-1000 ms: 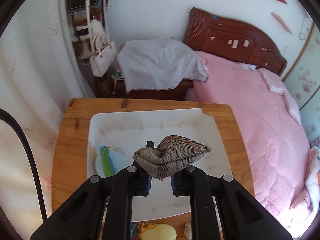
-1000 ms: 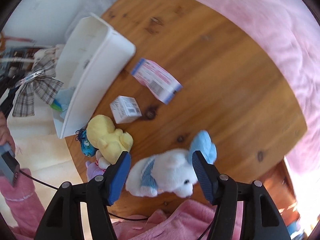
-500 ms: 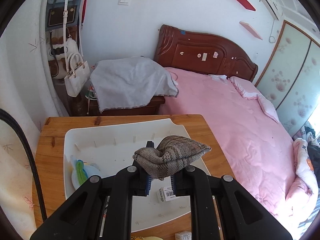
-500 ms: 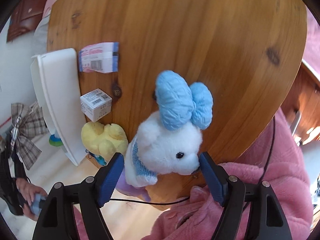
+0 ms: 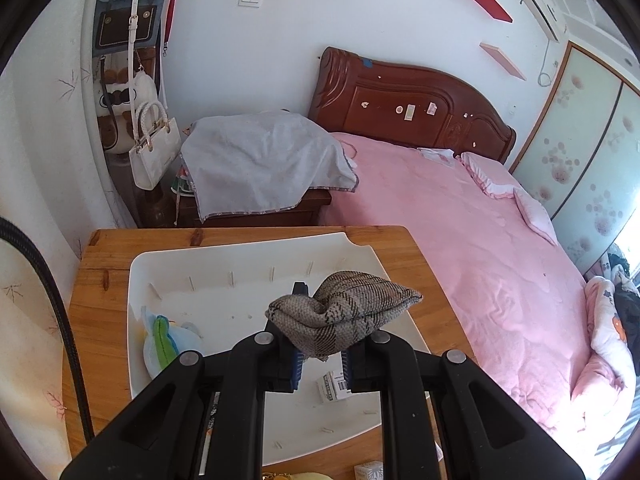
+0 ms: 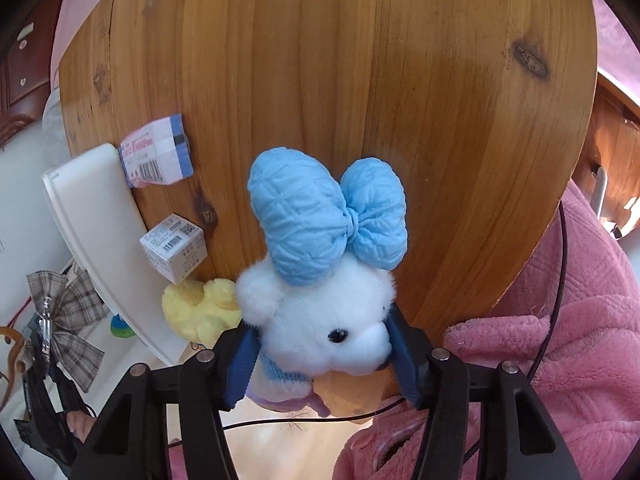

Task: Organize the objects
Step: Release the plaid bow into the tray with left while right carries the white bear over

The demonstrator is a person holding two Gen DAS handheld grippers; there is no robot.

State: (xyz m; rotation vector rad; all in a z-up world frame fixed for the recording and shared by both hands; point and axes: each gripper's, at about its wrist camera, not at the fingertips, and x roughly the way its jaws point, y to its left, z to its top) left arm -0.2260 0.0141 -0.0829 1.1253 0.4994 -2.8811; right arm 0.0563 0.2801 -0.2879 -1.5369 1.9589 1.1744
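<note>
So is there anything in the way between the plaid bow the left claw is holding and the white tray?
Nothing visible blocks it. The left claw holds the brown plaid fabric bow directly above the white plastic tray. Below it the tray floor is mostly bare: a green and blue soft toy lies at the left side, a small barcoded box just beneath.

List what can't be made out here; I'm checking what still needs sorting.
- Left wrist view: small box in the tray, half hidden by the left tool and plaid bow.
- Right wrist view: purple toy under the white plush, mostly covered.
- Box labels: too small.
</note>
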